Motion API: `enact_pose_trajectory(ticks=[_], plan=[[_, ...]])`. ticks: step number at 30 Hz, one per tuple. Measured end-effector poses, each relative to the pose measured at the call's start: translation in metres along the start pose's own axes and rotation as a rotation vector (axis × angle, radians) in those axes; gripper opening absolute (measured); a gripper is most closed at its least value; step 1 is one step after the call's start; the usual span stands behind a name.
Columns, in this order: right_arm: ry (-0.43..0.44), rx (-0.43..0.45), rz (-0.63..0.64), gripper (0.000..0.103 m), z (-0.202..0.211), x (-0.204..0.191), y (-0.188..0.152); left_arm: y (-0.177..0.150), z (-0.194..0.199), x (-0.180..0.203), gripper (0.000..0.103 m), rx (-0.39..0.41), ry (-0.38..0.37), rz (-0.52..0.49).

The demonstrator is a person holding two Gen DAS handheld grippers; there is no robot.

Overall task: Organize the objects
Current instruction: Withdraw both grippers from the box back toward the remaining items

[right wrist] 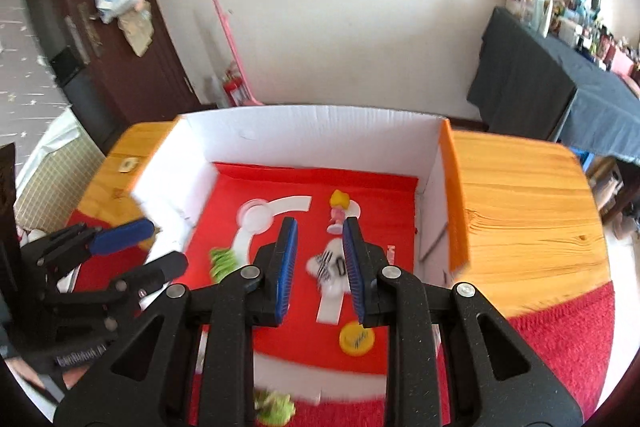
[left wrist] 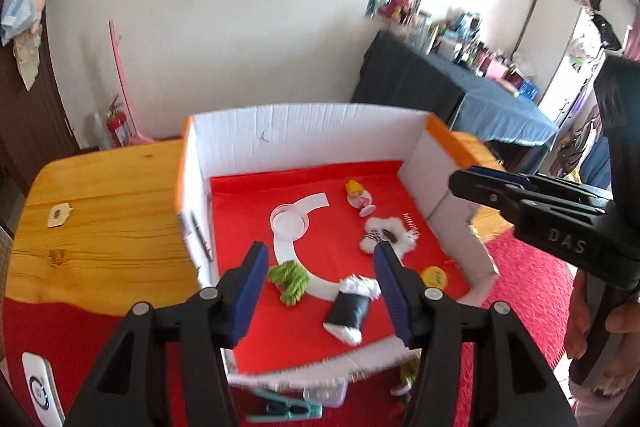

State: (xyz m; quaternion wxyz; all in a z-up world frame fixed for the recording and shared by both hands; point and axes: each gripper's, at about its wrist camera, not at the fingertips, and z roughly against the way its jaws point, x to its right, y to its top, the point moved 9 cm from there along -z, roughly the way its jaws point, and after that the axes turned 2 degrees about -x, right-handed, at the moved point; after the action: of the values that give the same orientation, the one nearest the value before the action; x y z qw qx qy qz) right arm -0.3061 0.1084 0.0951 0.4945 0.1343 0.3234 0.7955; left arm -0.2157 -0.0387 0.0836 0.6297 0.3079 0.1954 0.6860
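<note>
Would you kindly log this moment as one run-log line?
left gripper: open, empty | right gripper: shut, empty | both aimed into white box | black roll, green toy, yellow disc inside

In the white-walled box (left wrist: 304, 131) on my wooden table, lined in red, lie a green knitted piece (left wrist: 289, 281), a black roll with fluffy white ends (left wrist: 349, 311) on its side, a white furry striped toy (left wrist: 386, 233), a tipped yellow-haired figurine (left wrist: 359, 198), a yellow disc (left wrist: 434, 277) and a clear round lid (left wrist: 289, 221).
</note>
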Motion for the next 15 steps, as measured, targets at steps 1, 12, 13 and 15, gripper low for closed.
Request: enact_pose_trajectory(ticks=[1, 12, 13, 15], plan=[[0.002, 0.016, 0.011, 0.023, 0.011, 0.000, -0.005, 0.002, 0.003, 0.006, 0.057, 0.018, 0.004, -0.005], [0.064, 0.186, 0.066, 0.065, 0.086, -0.033, -0.053, -0.034, 0.061, 0.019, 0.074, 0.193, 0.002, -0.024], [0.063, 0.207, 0.071, 0.071, 0.091, -0.034, -0.056, -0.038, 0.065, 0.019, 0.074, 0.205, 0.006, -0.026], [0.043, 0.247, 0.090, 0.072, 0.101, -0.039, -0.066, -0.047, 0.074, 0.020, 0.074, 0.226, 0.014, -0.028]])
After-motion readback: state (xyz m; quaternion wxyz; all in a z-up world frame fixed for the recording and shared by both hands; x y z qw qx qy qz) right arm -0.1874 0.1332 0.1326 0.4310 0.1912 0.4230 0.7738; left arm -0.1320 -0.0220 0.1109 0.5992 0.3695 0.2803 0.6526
